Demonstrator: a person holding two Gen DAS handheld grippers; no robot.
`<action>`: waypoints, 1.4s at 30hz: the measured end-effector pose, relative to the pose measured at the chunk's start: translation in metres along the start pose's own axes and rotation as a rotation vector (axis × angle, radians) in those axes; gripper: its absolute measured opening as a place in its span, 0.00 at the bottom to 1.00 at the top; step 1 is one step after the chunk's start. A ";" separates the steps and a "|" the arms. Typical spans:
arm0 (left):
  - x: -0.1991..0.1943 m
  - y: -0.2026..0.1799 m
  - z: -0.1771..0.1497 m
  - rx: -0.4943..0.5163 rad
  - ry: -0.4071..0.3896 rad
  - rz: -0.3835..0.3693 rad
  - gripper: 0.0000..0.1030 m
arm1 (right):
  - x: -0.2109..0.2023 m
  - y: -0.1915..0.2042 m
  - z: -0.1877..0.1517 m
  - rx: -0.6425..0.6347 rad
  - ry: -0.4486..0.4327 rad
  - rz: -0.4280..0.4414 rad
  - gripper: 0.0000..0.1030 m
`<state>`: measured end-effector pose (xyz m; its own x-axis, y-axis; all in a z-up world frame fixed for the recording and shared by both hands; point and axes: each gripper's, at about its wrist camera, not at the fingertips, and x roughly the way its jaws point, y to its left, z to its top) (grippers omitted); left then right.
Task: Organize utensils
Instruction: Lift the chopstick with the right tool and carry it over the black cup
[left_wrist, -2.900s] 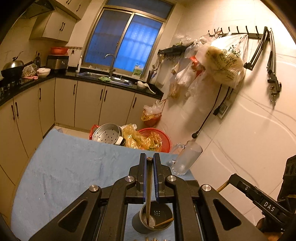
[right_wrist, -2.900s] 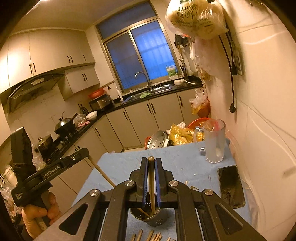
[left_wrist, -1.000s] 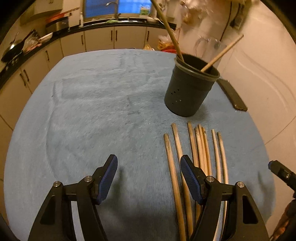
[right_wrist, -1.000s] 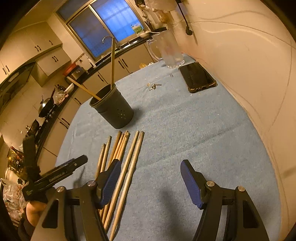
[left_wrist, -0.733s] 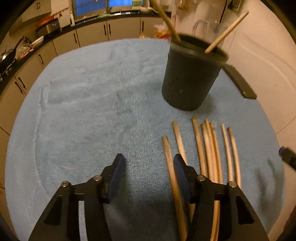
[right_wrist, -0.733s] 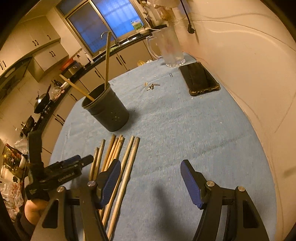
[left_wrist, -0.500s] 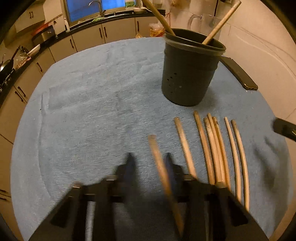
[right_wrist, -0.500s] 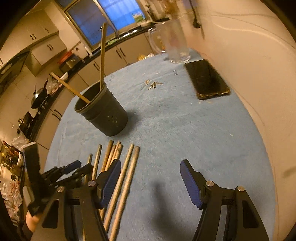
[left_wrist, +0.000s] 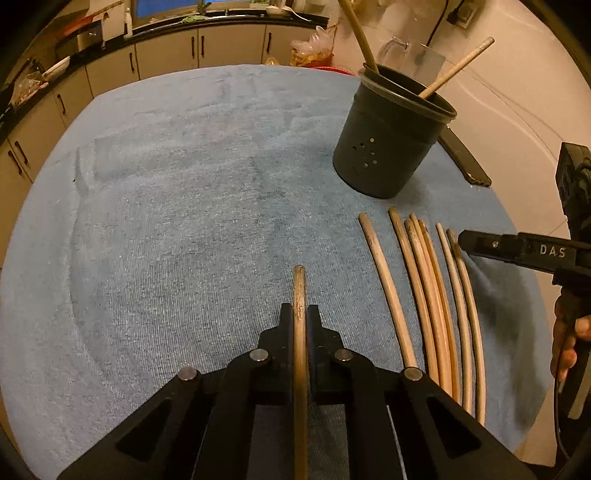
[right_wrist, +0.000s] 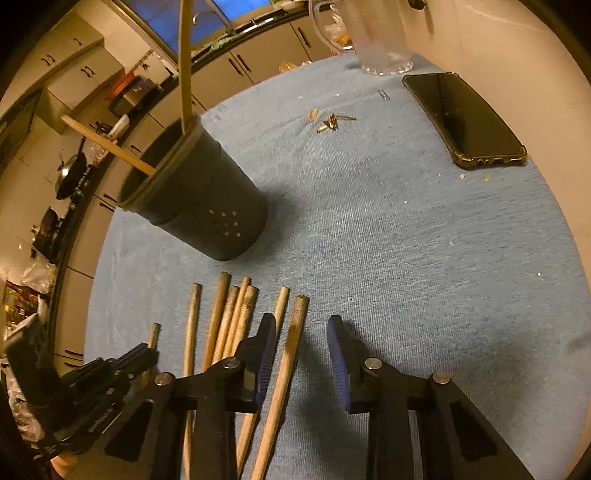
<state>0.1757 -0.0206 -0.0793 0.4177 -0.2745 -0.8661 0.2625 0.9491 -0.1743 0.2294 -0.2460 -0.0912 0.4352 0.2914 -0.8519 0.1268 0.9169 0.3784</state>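
Observation:
A dark utensil cup (left_wrist: 388, 144) stands on the blue towel (left_wrist: 184, 206) with two wooden chopsticks in it; it also shows in the right wrist view (right_wrist: 207, 206). Several loose chopsticks (left_wrist: 428, 295) lie in a row in front of the cup. My left gripper (left_wrist: 300, 314) is shut on one chopstick (left_wrist: 299, 291), left of the row. My right gripper (right_wrist: 301, 332) is open and low over the towel, with the rightmost chopstick (right_wrist: 291, 339) lying between its fingers. Its tip shows in the left wrist view (left_wrist: 476, 240).
A black phone (right_wrist: 465, 118) lies at the far right of the towel, near a clear glass jug (right_wrist: 376, 37). Small screws (right_wrist: 332, 122) lie scattered behind the cup. A wall runs along the right side; kitchen cabinets stand beyond the table.
Both grippers came down from the cup to the loose chopsticks. My left gripper closed on the leftmost chopstick. My right gripper moved in around the rightmost chopstick and narrowed.

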 end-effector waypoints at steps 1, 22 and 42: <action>0.000 0.000 -0.002 -0.003 -0.007 0.006 0.08 | 0.002 0.002 0.000 -0.004 0.004 -0.008 0.27; 0.022 0.012 0.054 -0.103 0.074 -0.021 0.10 | 0.000 0.024 0.000 -0.134 -0.025 -0.104 0.10; 0.032 0.008 0.102 -0.108 0.031 0.034 0.07 | -0.039 0.039 -0.009 -0.155 -0.112 -0.033 0.10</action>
<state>0.2796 -0.0370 -0.0605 0.3972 -0.2383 -0.8863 0.1526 0.9694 -0.1923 0.2094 -0.2194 -0.0470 0.5303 0.2367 -0.8141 0.0072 0.9589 0.2835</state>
